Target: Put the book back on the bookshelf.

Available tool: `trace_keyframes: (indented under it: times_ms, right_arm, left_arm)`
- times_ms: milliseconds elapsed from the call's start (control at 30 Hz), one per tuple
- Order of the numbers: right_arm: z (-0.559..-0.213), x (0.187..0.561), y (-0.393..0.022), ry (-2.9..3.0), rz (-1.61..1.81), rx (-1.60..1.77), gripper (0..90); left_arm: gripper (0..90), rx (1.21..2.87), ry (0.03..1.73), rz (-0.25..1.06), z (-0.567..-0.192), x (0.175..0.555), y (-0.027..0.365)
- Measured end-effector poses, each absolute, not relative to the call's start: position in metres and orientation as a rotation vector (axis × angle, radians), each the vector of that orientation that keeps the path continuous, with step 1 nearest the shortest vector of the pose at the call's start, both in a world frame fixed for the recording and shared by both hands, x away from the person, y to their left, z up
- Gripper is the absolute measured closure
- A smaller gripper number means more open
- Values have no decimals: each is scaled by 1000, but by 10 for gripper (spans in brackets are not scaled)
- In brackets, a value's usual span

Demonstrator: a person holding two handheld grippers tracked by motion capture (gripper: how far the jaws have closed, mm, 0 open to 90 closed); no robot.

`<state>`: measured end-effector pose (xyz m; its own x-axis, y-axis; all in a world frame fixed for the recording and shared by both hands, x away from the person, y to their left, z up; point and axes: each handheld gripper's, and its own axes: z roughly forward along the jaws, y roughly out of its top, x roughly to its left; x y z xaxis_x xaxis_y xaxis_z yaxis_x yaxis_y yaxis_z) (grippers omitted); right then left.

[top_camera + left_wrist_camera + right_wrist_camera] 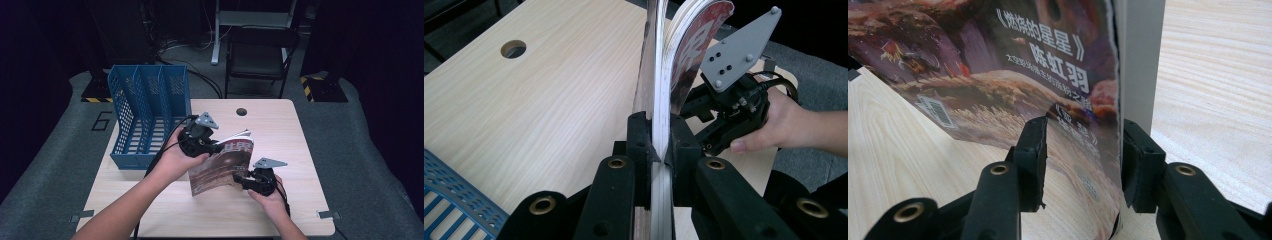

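Clamping magazine (222,165) edge, left gripper (658,145) jaws closed; right gripper (1080,165) jaws apart around it

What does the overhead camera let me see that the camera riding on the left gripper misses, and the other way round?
The high view alone takes in the whole blue file rack, the black chair behind the table and both forearms. The left gripper view alone gives the close detail: the left gripper has its jaws pressed shut on the magazine edge. Both share the magazine, the right gripper, the wooden table and its round hole.
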<state>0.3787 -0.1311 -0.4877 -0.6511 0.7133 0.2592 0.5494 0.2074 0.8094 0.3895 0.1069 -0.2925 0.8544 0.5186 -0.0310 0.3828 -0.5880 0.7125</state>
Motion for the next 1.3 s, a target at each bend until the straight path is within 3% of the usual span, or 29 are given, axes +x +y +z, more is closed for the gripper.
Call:
trace_keyframes:
  times_ms: [1300]
  right_arm:
    - [-488,379,-131,2295,1435,1217,578]
  left_arm:
    - [836,2335,654,243,-295,395,99]
